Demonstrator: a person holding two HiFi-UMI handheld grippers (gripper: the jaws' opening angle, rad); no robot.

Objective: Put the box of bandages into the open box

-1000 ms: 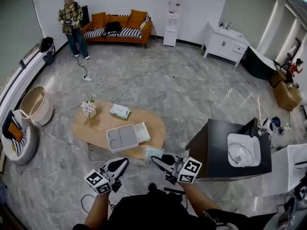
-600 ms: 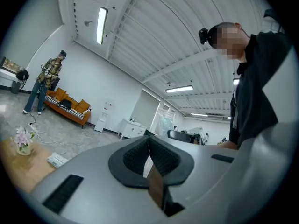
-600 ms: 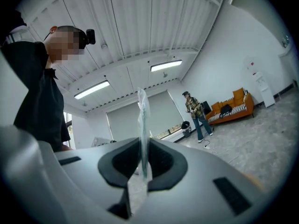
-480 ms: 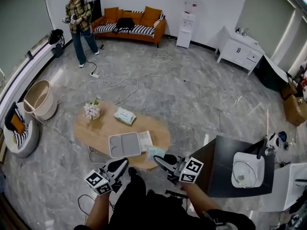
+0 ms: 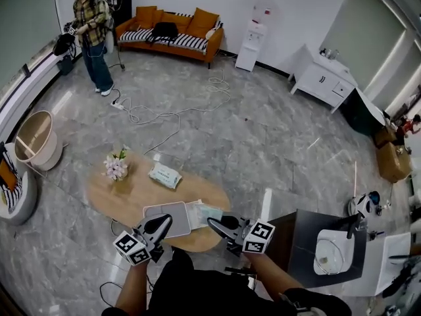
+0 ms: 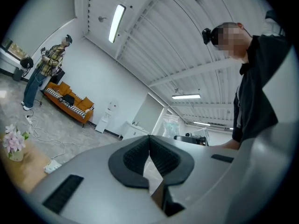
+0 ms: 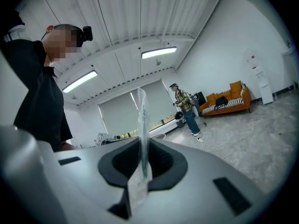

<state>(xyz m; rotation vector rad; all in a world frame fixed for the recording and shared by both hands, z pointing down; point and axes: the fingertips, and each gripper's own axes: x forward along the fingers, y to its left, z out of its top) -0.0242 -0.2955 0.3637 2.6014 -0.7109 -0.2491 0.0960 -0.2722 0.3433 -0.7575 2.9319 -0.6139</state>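
In the head view my right gripper [image 5: 213,222] is shut on a thin pale green box of bandages [image 5: 209,212], held over the near edge of the oval wooden table [image 5: 125,193]. The right gripper view shows that box [image 7: 141,120] edge-on, upright between the pads of the gripper [image 7: 142,146]. The open grey box [image 5: 168,218] with its white lid [image 5: 195,210] lies on the table just left of the bandage box. My left gripper [image 5: 164,220] hovers over the grey box's near side. In the left gripper view its jaws [image 6: 149,141] are shut with nothing between them.
A small vase of flowers [image 5: 116,168] and a pack of wipes [image 5: 164,175] stand farther back on the table. A black cabinet with a white basin [image 5: 332,250] is at the right. Cables [image 5: 164,110] lie on the floor; a person [image 5: 89,25] stands far back.
The table and grey box have come closer beneath both grippers as I walked forward. The right gripper still holds the bandage box. The far person has shifted left.
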